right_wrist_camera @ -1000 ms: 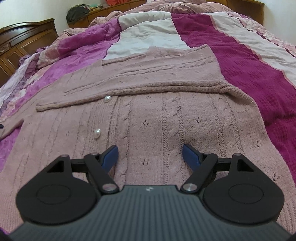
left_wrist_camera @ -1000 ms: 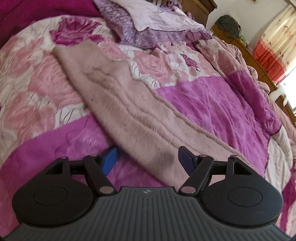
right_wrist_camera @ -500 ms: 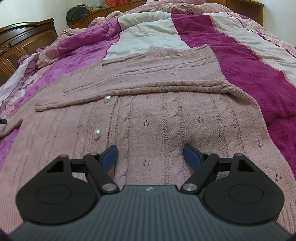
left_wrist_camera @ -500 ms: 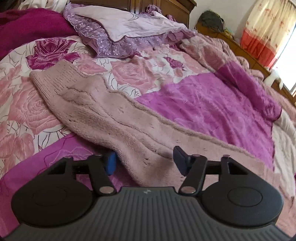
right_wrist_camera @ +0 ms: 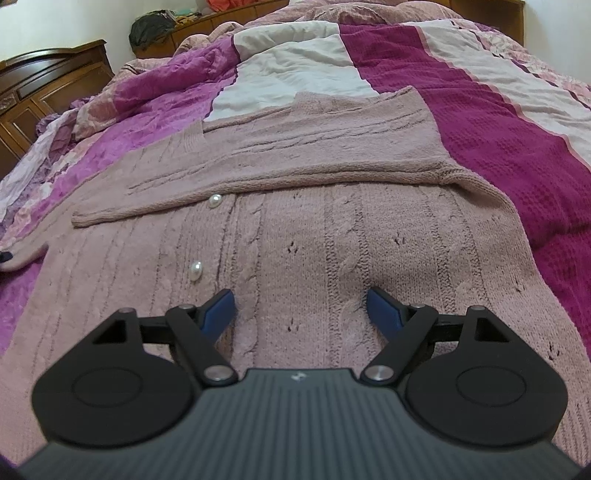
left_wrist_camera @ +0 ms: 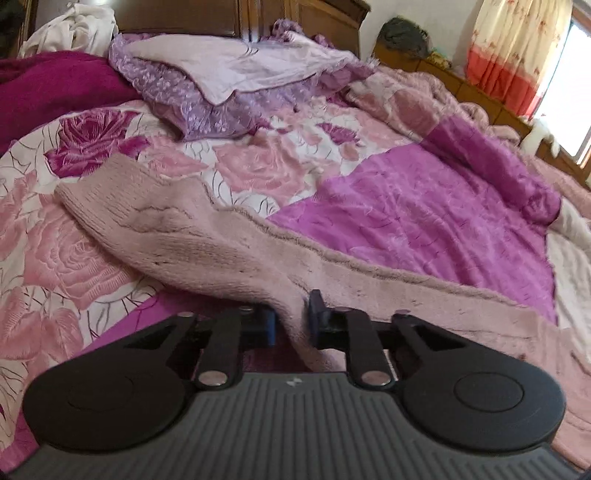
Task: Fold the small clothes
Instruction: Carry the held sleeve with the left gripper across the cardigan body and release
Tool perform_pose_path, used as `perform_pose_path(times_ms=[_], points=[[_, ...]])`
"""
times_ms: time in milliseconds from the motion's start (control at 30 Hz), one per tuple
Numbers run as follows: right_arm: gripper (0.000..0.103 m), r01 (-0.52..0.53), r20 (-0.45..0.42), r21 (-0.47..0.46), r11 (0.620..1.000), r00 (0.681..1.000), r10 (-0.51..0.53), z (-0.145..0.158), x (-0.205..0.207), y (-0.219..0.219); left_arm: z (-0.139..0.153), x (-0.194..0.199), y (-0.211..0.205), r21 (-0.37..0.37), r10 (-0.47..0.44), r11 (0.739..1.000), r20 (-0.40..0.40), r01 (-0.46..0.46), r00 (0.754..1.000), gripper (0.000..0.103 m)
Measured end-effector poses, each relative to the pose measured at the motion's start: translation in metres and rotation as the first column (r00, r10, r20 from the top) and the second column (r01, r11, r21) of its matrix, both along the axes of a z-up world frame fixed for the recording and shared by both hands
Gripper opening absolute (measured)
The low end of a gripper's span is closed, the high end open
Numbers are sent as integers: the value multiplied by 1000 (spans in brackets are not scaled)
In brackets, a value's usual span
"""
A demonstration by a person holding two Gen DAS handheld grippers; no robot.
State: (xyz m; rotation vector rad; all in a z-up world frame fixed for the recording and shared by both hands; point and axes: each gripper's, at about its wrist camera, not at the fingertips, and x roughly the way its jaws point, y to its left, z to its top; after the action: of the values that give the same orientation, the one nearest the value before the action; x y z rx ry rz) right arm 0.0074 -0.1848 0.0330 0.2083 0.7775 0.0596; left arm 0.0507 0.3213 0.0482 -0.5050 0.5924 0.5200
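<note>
- Left wrist view: the left gripper [left_wrist_camera: 291, 321] pinches a fold of the sleeve [left_wrist_camera: 207, 247], the knit bunched between the blue pads [left_wrist_camera: 266, 325]. Its jaws have just been closing, and the cloth now fills the narrow gap between them.
- The sleeve runs from the gripper up and to the left, its cuff [left_wrist_camera: 92, 184] resting on the rose-print part of the quilt [left_wrist_camera: 258, 166].
- To the right, the sleeve's long edge lies along the plain purple patch of the quilt.
- Behind, a lilac pillow [left_wrist_camera: 236, 70] sits at the wooden headboard [left_wrist_camera: 306, 18], a dark red blanket [left_wrist_camera: 55, 88] to its left.
- A cream and orange curtain [left_wrist_camera: 517, 55] hangs at the far right, by a bright window.
- Right wrist view: the right gripper [right_wrist_camera: 301, 308] hovers with its jaws spread wide over the cardigan [right_wrist_camera: 332, 251], grasping nothing; knit shows in the gap between the pads [right_wrist_camera: 218, 310].
- The cardigan lies flat on the bed, front up, with the other sleeve [right_wrist_camera: 295, 147] folded across its upper body.
- Two pearl buttons [right_wrist_camera: 195, 270] show left of centre, one just below the folded sleeve's edge.
- A striped dark red and white cover [right_wrist_camera: 480, 110] lies under the cardigan's right side, purple quilt under its left.
- A wooden cabinet [right_wrist_camera: 37, 99] stands at far left.
</note>
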Motion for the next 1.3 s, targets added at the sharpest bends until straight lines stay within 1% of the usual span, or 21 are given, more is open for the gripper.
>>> perform_pose_path(times_ms=[100, 200, 333, 433, 533, 600, 667, 733, 833, 867, 900, 933, 967, 1000, 1033, 1133, 1200, 1267, 1300], points=[[81, 7, 1, 25, 1000, 1000, -7, 3, 0, -3, 10, -9, -3, 15, -26, 1000, 41, 25, 999, 12], [80, 15, 14, 49, 999, 1000, -15, 8, -1, -7, 27, -15, -9, 18, -54, 998, 96, 52, 994, 12], [80, 18, 24, 66, 998, 1000, -20, 13, -3, -8, 53, -19, -23, 56, -97, 994, 152, 89, 984, 12], [80, 17, 34, 65, 998, 999, -19, 16, -5, -10, 73, -21, -39, 80, -143, 988, 209, 129, 967, 12], [80, 26, 41, 76, 997, 999, -29, 19, -7, -14, 98, -19, -66, 140, -218, 972, 257, 187, 942, 12], [80, 35, 41, 85, 996, 998, -39, 19, -8, -16, 110, -16, -82, 162, -267, 960, 264, 230, 927, 12], [80, 39, 43, 99, 994, 998, -44, 20, -10, -18, 116, -9, -97, 151, -280, 957, 243, 249, 929, 12], [80, 33, 53, 108, 994, 998, -39, 22, -13, -19, 112, -3, -103, 121, -272, 960, 207, 251, 940, 12], [80, 22, 59, 100, 995, 998, -28, 22, -15, -18, 97, -3, -109, 82, -229, 972, 142, 219, 963, 13], [80, 21, 58, 98, 995, 998, -26, 22, -15, -18, 90, -5, -107, 63, -219, 975, 128, 212, 967, 13], [80, 21, 55, 99, 995, 998, -26, 21, -15, -19, 82, -6, -104, 38, -207, 978, 111, 204, 972, 20], [80, 23, 51, 103, 994, 998, -28, 20, -15, -19, 74, -8, -101, 9, -191, 981, 96, 191, 977, 32], [80, 25, 47, 107, 994, 998, -30, 19, -14, -20, 66, -11, -97, -17, -175, 984, 86, 177, 981, 40], [80, 26, 43, 110, 994, 999, -31, 18, -14, -20, 56, -15, -91, -32, -153, 987, 77, 156, 985, 55], [80, 27, 40, 111, 993, 999, -31, 17, -13, -20, 48, -19, -85, -38, -123, 991, 68, 126, 990, 63], [80, 27, 31, 105, 994, 999, -31, 15, -13, -18, 27, -30, -69, -51, -61, 997, 54, 64, 997, 67], [80, 30, 23, 102, 994, 999, -32, 13, -12, -17, 14, -34, -58, -105, -36, 994, 63, 42, 997, 67], [80, 32, 13, 100, 994, 999, -34, 11, -10, -17, 5, -35, -45, -171, -6, 985, 83, 20, 997, 67], [80, 34, 8, 98, 995, 999, -35, 9, -9, -16, 2, -33, -39, -192, 5, 981, 92, 13, 996, 67]])
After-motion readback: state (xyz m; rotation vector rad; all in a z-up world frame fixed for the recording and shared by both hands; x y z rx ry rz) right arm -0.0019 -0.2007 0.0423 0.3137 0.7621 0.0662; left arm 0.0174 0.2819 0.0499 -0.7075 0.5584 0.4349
